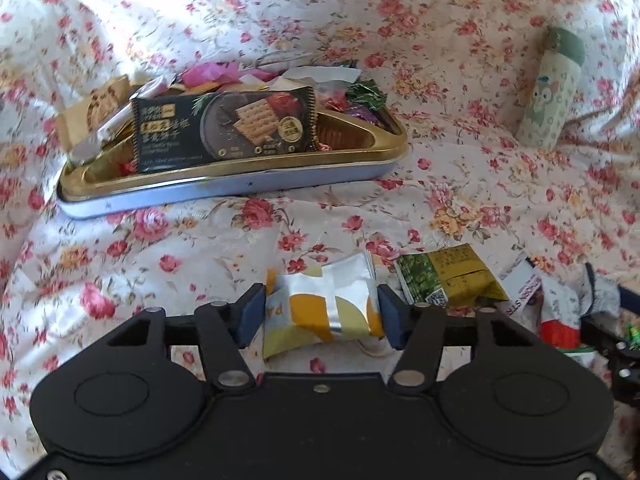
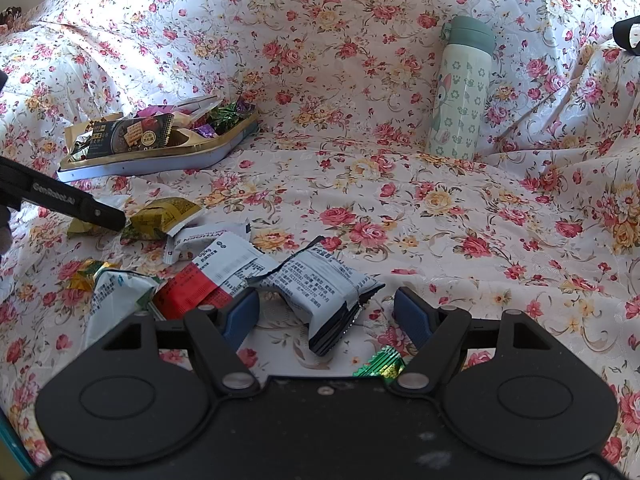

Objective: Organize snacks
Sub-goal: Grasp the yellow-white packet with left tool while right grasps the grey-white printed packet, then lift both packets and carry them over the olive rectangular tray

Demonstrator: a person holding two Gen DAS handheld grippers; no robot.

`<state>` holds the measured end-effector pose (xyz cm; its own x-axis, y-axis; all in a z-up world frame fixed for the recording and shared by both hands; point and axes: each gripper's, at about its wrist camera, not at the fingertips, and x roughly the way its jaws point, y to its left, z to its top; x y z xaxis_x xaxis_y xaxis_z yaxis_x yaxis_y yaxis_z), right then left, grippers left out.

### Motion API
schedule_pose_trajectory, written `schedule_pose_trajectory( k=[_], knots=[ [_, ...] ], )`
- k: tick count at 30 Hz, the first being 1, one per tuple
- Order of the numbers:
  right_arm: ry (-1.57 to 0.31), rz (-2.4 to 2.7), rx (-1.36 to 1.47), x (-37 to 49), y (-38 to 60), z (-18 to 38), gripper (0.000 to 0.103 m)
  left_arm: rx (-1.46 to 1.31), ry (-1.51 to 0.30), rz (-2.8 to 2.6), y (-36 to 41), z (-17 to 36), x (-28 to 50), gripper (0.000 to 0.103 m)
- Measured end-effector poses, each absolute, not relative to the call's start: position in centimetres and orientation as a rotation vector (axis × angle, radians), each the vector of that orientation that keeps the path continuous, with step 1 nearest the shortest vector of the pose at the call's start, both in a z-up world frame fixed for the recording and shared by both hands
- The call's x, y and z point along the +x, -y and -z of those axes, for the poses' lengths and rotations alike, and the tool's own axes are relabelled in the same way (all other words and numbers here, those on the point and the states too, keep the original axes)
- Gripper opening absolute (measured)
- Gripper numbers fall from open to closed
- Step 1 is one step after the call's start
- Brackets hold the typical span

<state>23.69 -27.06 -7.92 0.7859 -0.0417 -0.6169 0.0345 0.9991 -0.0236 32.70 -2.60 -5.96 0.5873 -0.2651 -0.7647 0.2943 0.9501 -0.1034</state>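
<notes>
You are working over a soft surface draped in a white cloth printed with red and yellow roses [image 2: 360, 208]; whether a bed or a sofa lies under it I cannot tell.

Toward the back left, a shallow pale-blue tin with a gold rim [image 1: 224, 192] is sitting tilted on the folds, and it looks to be the collecting place: a black cracker packet [image 1: 224, 128] is leaning inside it among foil-wrapped sweets.

At the back right, a tall mint-green flask with a cartoon print [image 2: 460, 92] is standing upright against the raised cloth, well apart from the snacks.

Your left claw [image 1: 322, 312] is gripping a small silver pouch with yellow and olive patches [image 1: 324, 304], its blue pads pressing both sides. The pouch is bulging slightly, so I judge the hold to be firm enough for lifting toward the tin.

Just beside it, an olive-and-green packet [image 1: 444, 276] is lying loose on the cloth.

Your right claw [image 2: 326, 312] is standing wide, its pads clear of the grey-white printed sachet [image 2: 324, 292] lying between them. That placing suggests you are lining up for the next pick.

A red-and-white packet [image 2: 200, 288] and a white-and-green one [image 2: 116, 292] are waiting to its left, and a small green foil sweet [image 2: 380, 364] is lying close under the right finger.
</notes>
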Motion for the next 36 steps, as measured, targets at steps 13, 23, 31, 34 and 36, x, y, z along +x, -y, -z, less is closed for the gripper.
schedule_pose_trajectory(
  k=[13, 23, 31, 34, 36],
  knots=[
    [-0.632, 0.101, 0.023, 23.2, 27.8, 7.9, 0.055, -0.018, -0.886, 0.297, 1.0, 2.8, 29.0, 0.061],
    [-0.628, 0.114, 0.025, 23.1, 27.7, 7.8, 0.051, -0.035, -0.874, 0.314, 0.4, 0.9, 24.3, 0.061],
    [-0.642, 0.116, -0.011, 23.2, 27.3, 7.8, 0.057, -0.039, -0.874, 0.374, 0.6, -0.5, 19.2, 0.061],
    [-0.649, 0.111, -0.015, 23.3, 27.2, 7.8, 0.062, -0.022, -0.887, 0.373, 0.8, -0.3, 17.5, 0.061],
    [-0.656, 0.106, -0.024, 23.5, 27.2, 7.8, 0.068, 0.005, -0.891, 0.354, 0.9, 0.0, 16.5, 0.061]
  ],
)
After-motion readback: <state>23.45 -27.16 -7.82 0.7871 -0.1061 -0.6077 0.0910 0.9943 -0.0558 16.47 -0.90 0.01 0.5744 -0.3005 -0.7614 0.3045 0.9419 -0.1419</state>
